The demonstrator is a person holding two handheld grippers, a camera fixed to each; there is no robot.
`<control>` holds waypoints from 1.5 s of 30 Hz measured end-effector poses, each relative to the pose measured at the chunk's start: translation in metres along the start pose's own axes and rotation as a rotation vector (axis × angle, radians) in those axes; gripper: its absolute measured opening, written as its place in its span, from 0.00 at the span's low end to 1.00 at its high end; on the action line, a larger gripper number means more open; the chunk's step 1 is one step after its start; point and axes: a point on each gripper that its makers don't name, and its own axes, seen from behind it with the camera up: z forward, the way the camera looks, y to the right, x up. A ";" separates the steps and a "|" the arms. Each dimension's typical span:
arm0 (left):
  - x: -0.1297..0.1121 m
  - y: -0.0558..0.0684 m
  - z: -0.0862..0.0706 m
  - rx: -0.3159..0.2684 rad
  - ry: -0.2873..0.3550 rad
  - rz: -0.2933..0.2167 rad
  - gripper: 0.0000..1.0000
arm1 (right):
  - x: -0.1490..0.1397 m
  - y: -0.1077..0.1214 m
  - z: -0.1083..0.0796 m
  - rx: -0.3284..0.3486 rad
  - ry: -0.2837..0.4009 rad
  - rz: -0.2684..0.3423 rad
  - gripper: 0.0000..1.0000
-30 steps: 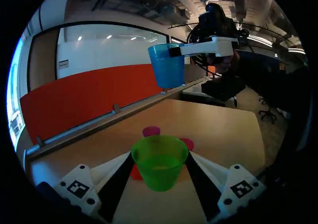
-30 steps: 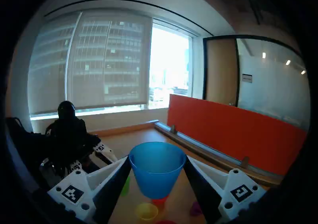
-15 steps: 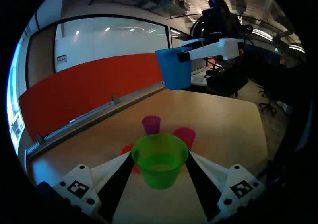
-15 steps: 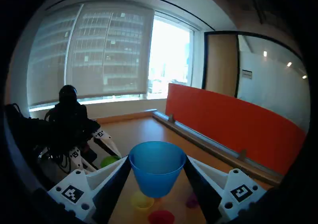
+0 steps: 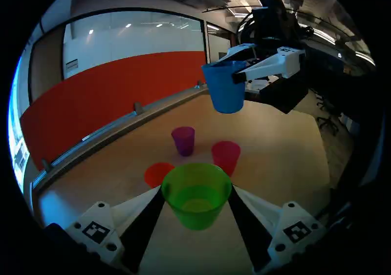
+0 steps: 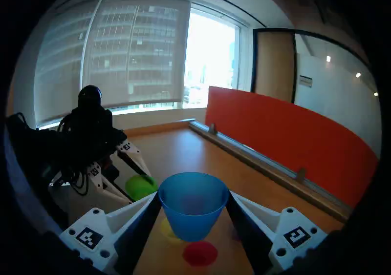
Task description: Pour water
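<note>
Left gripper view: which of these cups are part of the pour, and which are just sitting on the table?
In the job: green plastic cup in the left gripper; blue plastic cup in the right gripper, lifted off the wooden table.
Lying about, standing on that table: purple plastic cup; pinkish-red plastic cup; orange-red plastic cup.

The right gripper (image 5: 229, 74) with the blue cup (image 5: 224, 92) now hangs lower, nearer the table (image 5: 283, 143). The purple cup (image 5: 184, 139) and the red cup (image 5: 226, 155) show fully now, and the green cup (image 6: 140, 186) enters the right gripper view.
</note>
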 end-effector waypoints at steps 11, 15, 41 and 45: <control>-0.020 -0.002 0.010 -0.009 -0.091 0.015 0.88 | -0.044 -0.011 -0.004 0.039 -0.081 -0.025 0.94; -0.028 -0.001 0.015 -0.016 -0.126 0.029 0.88 | -0.061 -0.016 -0.004 0.055 -0.112 -0.040 0.94; -0.068 0.000 0.035 -0.087 -0.287 0.057 0.89 | -0.125 -0.046 0.002 0.154 -0.232 -0.066 0.93; -0.074 0.002 0.038 -0.096 -0.303 0.059 0.89 | -0.133 -0.050 0.004 0.167 -0.245 -0.069 0.94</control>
